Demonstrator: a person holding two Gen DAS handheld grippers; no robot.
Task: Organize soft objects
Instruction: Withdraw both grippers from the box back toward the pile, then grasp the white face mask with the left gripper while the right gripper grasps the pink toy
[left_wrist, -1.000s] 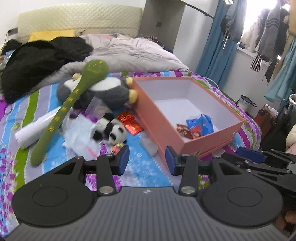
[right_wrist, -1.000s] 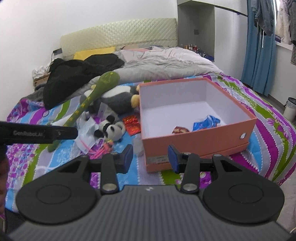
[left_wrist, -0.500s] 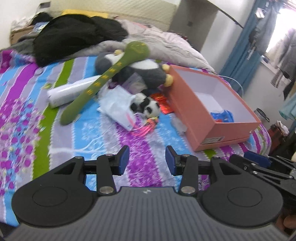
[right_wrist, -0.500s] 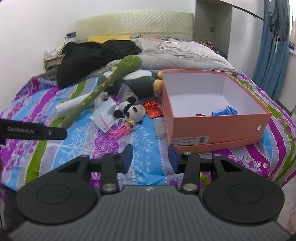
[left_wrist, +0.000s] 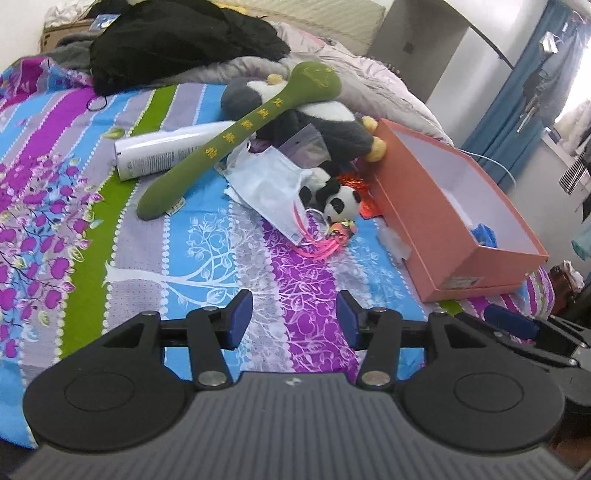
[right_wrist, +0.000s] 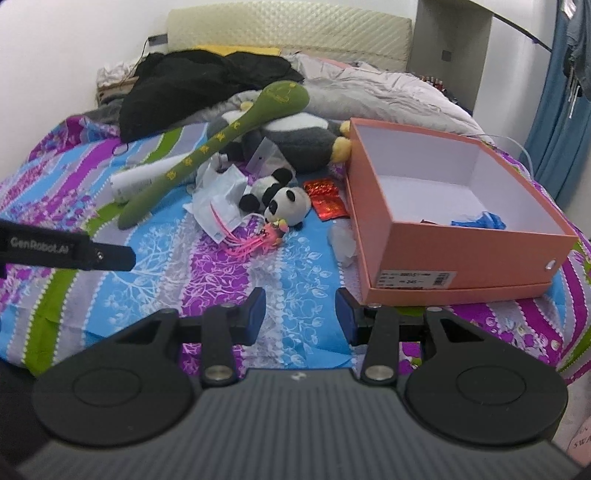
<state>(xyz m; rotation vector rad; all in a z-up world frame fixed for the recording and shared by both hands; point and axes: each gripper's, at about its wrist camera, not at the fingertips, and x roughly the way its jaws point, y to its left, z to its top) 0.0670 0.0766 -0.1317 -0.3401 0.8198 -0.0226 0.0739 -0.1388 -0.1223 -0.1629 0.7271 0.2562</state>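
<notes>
We see the left gripper (left_wrist: 293, 317) with its jaws parted to a middling gap; they have just been opening, and nothing sits between them but bare bedspread (left_wrist: 229, 266). The right gripper (right_wrist: 300, 316) holds its jaws at a similar, slightly narrower gap, likewise empty and touching nothing. Both point downward at a slant over the near part of the bed, side by side, with the left one's arm crossing the left edge of the right wrist view. Ahead of us lies the pile of soft things: a small panda plush (left_wrist: 338, 201) beside a crumpled white bag (left_wrist: 266, 184), a long green plush stick (left_wrist: 236, 136) leaning across a large grey-and-white plush (left_wrist: 325, 122), and a white cylinder (left_wrist: 166, 149) under the stick. The open orange box (right_wrist: 458, 254) stands to the right of the pile, its near corner close to the right gripper. Between the jaws and the pile we have a clear stretch of bedspread.
</notes>
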